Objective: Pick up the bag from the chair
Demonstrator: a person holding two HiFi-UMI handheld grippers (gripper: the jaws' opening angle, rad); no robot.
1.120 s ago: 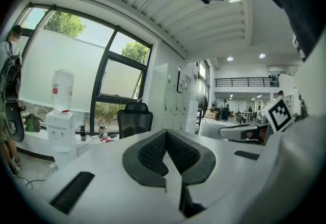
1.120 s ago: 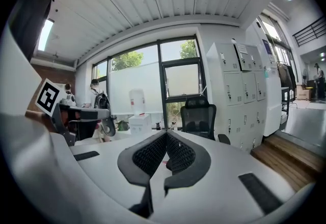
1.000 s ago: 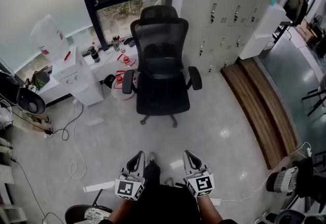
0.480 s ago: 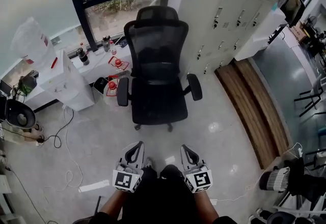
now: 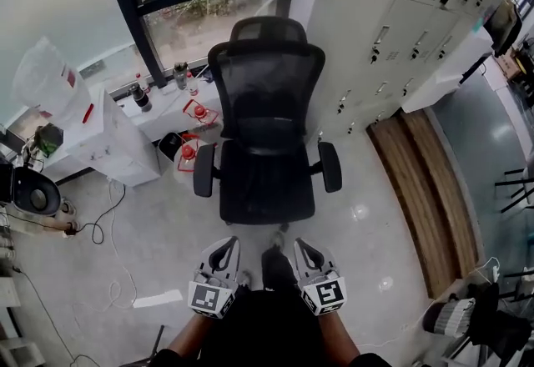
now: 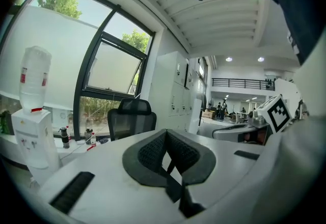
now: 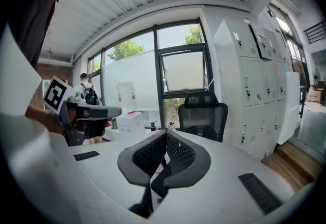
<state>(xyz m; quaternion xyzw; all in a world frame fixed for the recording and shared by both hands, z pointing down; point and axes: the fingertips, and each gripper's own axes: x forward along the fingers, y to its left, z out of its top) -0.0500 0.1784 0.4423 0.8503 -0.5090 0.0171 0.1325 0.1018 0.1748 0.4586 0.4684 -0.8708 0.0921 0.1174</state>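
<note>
1. The left gripper (image 5: 225,245) sits at the lower centre-left of the head view. In its own view the jaws are pressed together with nothing between them.
2. The right gripper (image 5: 302,245) sits level with it at the lower centre-right. Its jaws are also fully together and empty.
3. Both grippers point toward the top of the frame, and a marker cube (image 5: 211,300) sits at the back of the left one.
4. Between them are the person's dark legs (image 5: 263,324), with one foot set forward on the pale glossy floor (image 5: 167,240).
5. Just above the grippers, apart from both, is a black office chair (image 5: 267,107) with a mesh back. Its seat (image 5: 267,186) faces the person.
6. The bag cannot be made out: the seat is uniformly dark in every view and no separate shape shows on it.
7. Left of the chair, red-capped bottles (image 5: 188,153) sit on the floor beside a white water dispenser (image 5: 117,136).
8. A dark-framed window (image 5: 209,15) fills the top of the frame behind the chair.
9. Pale lockers (image 5: 392,15) fill the upper right, with a wooden step (image 5: 425,182) along their foot.
10. A cable (image 5: 108,223) trails across the floor at the left.
</note>
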